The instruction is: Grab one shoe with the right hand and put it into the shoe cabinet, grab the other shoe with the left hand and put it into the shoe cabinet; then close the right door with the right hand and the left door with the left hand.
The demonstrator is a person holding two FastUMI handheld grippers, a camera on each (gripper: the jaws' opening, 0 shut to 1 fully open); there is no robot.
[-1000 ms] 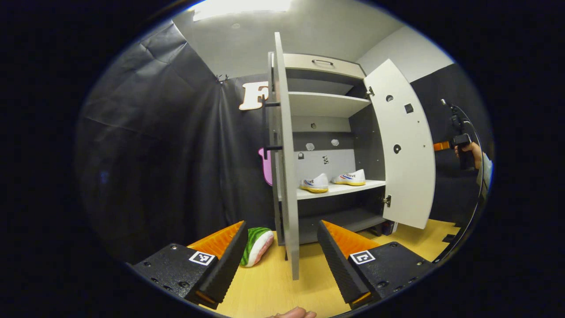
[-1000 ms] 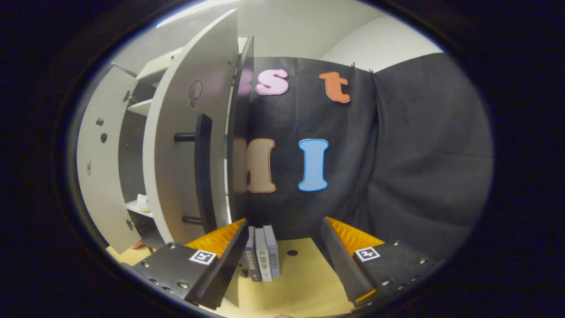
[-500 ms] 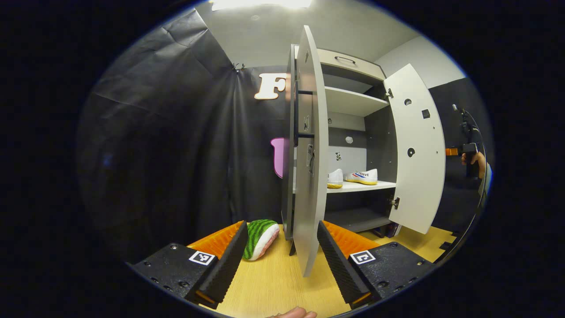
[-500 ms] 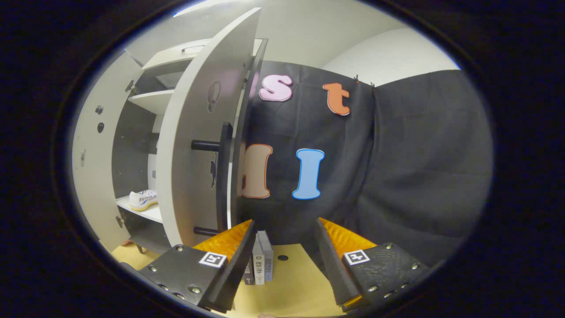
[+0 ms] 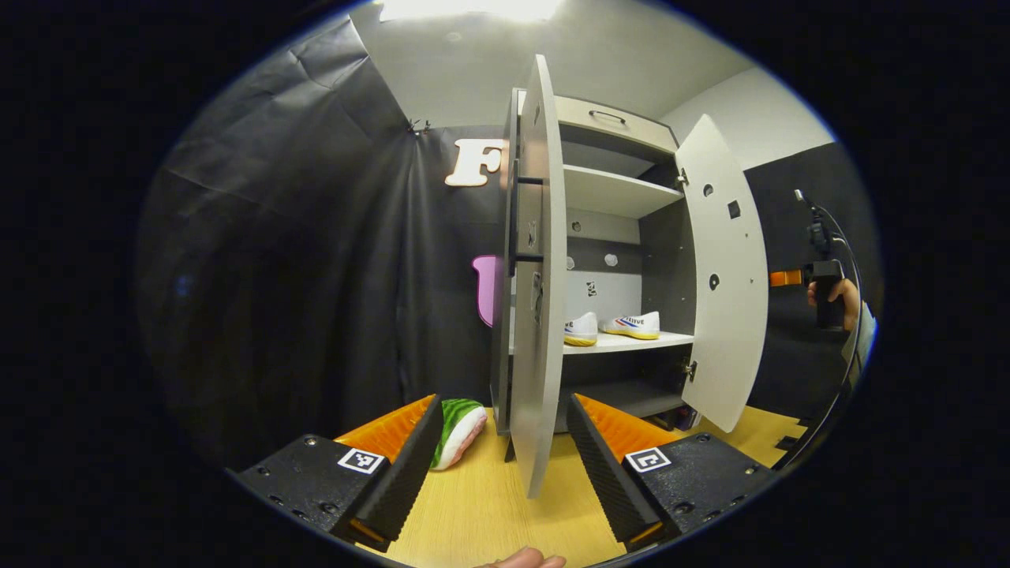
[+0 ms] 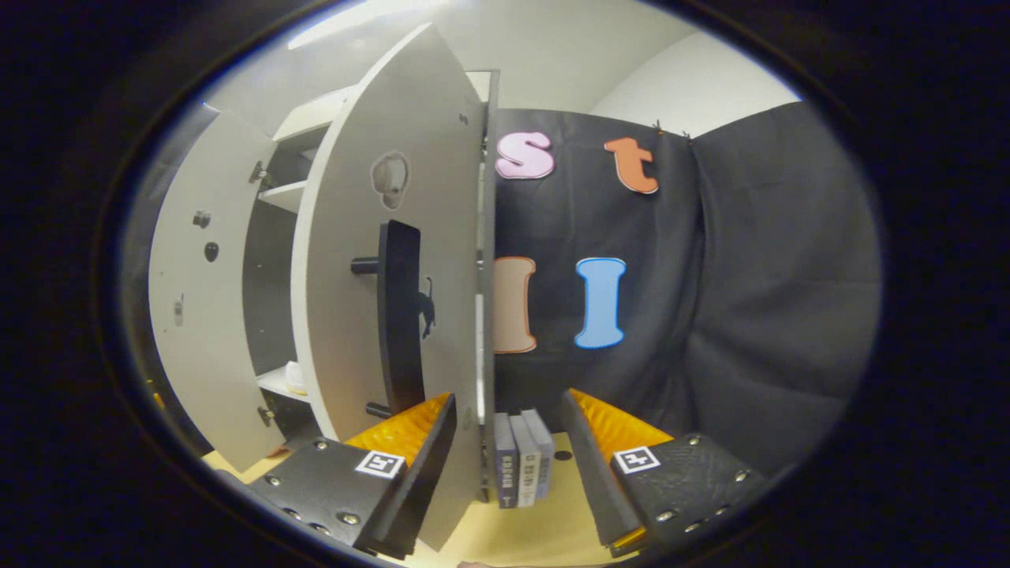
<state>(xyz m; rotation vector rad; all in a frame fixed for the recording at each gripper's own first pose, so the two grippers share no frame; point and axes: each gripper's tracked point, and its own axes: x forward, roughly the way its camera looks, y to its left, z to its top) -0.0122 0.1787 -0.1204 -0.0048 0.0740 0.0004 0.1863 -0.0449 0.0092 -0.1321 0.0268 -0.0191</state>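
I have both low white canvas shoes with yellow soles [image 5: 607,326] sitting side by side on the pale middle shelf of the grey laminate shoe cabinet [image 5: 611,193], so only the doors are left, I judge. My left gripper [image 5: 500,442] is spread wide and holds nothing; the smooth, flat white left door [image 5: 536,315] stands edge-on between its ribbed fingers, which suits a sideways push. My right gripper [image 6: 509,446] also gapes wide and empty, the edge of the white right door [image 6: 387,260] between its fingers, near the matte black bar handle [image 6: 398,315]. A soft green-striped watermelon-slice plush [image 5: 458,430] lies on the light wood-grain floor [image 5: 481,513], and three upright grey-spined books [image 6: 522,469] stand past the right door
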